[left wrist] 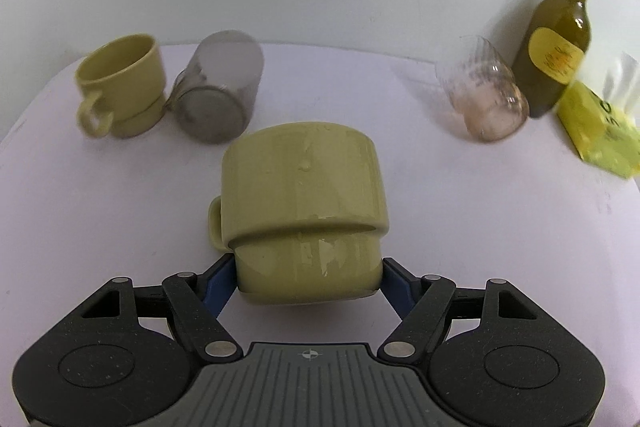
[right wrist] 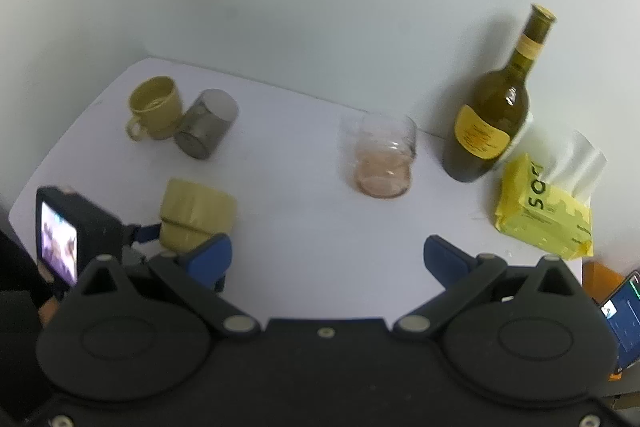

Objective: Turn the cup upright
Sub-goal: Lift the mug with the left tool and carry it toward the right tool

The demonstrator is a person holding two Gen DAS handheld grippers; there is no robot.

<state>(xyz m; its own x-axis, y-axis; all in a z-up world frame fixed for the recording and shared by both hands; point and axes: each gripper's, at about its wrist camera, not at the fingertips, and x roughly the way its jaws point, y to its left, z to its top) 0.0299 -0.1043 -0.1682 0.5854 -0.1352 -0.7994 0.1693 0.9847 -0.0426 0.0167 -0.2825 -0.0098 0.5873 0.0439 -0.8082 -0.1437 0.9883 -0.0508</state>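
Observation:
An olive-yellow cup (left wrist: 304, 195) lies tipped with its foot toward my left gripper (left wrist: 308, 279), mouth pointing away and handle at the left. The left gripper's blue fingers (left wrist: 218, 287) are shut on the cup's narrow base. The same cup (right wrist: 196, 217) shows at the left of the right wrist view, held by the left gripper (right wrist: 160, 233) just above or on the white table (right wrist: 320, 247); I cannot tell which. My right gripper (right wrist: 326, 257) is open and empty over the table's near edge.
A second olive cup (left wrist: 120, 87) stands upright at the back left, a grey tumbler (left wrist: 220, 91) against it. A clear pinkish glass (right wrist: 382, 159), an olive bottle (right wrist: 492, 119) and a yellow tissue pack (right wrist: 544, 215) stand at the right by the wall. A phone (right wrist: 624, 323) is off the table's right edge.

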